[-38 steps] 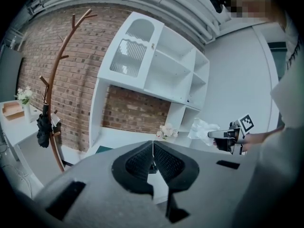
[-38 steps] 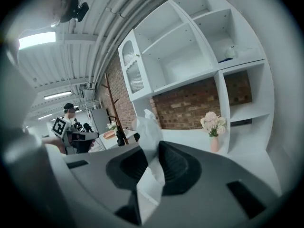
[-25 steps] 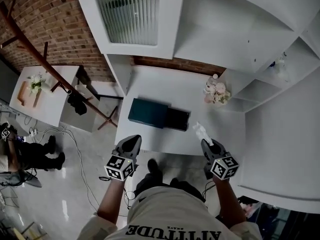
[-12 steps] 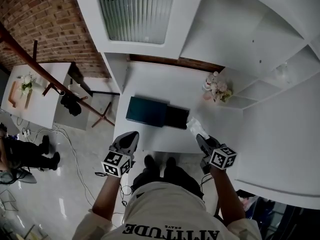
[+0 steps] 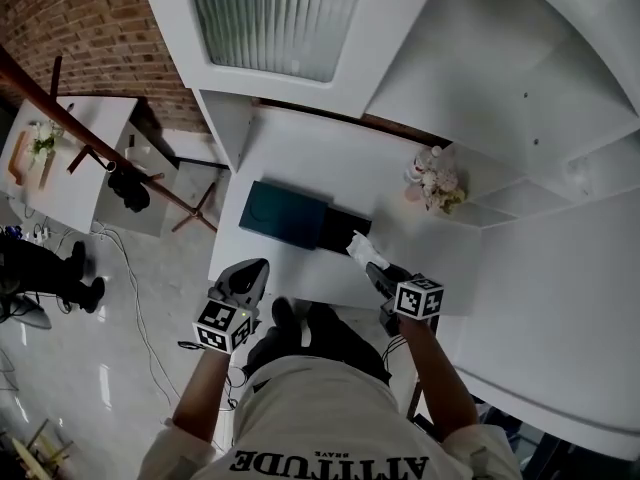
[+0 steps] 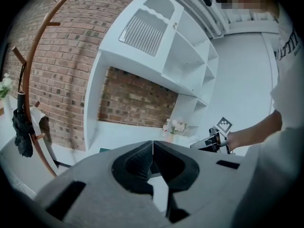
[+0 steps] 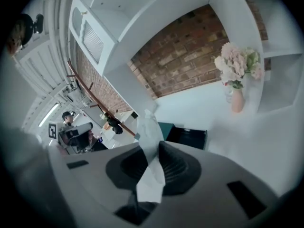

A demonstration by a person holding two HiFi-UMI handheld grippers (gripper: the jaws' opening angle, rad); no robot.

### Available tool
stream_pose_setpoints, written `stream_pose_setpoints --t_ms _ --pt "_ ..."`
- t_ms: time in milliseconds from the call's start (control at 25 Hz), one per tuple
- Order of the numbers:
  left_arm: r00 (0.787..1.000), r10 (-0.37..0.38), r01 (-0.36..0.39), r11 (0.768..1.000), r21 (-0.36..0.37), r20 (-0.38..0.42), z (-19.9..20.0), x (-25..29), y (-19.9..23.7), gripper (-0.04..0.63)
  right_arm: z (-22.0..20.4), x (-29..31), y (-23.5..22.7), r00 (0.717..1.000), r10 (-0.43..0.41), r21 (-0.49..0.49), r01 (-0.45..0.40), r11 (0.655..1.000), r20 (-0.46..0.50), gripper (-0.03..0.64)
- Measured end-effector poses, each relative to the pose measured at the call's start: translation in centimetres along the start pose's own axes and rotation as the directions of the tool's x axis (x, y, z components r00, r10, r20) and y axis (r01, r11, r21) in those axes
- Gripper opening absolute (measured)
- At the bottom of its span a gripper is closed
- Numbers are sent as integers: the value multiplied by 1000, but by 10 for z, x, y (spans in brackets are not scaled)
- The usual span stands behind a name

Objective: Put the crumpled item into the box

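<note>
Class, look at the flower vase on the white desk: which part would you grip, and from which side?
Grip the vase by its slim body below the flowers, coming in level. It stands upright, the blooms are wide, and shelves hem in its right, so the open desk to its left is likely best.

White desk point(image 5: 320, 168) at frame centre. On it: dark teal box point(image 5: 283, 215) left of centre, black part point(image 5: 340, 230) joined at its right end; flower vase point(image 5: 437, 183) at right edge, well apart.
</note>
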State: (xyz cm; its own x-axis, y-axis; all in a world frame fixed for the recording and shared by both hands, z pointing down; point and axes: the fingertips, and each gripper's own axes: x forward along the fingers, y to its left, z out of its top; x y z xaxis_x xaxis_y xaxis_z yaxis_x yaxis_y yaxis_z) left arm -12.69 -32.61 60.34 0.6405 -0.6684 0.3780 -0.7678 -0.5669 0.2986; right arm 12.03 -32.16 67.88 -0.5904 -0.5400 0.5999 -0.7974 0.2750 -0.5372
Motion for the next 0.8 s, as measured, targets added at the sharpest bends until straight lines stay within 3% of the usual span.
stream_pose_setpoints --t_ms 360,560,800 --pt "996 79 -81 996 -40 -27 -8 18 -5 26 -13 66 -52 978 -4 -55 -8 998 -209 71" --pt "993 111 -113 992 -62 -37 -11 27 -3 26 -29 108 -74 941 17 -6 -20 1000 -338 69" --pt "986 158 -162 982 -95 -50 -20 30 7 26 -37 144 -81 909 41 31 -31 999 -415 69"
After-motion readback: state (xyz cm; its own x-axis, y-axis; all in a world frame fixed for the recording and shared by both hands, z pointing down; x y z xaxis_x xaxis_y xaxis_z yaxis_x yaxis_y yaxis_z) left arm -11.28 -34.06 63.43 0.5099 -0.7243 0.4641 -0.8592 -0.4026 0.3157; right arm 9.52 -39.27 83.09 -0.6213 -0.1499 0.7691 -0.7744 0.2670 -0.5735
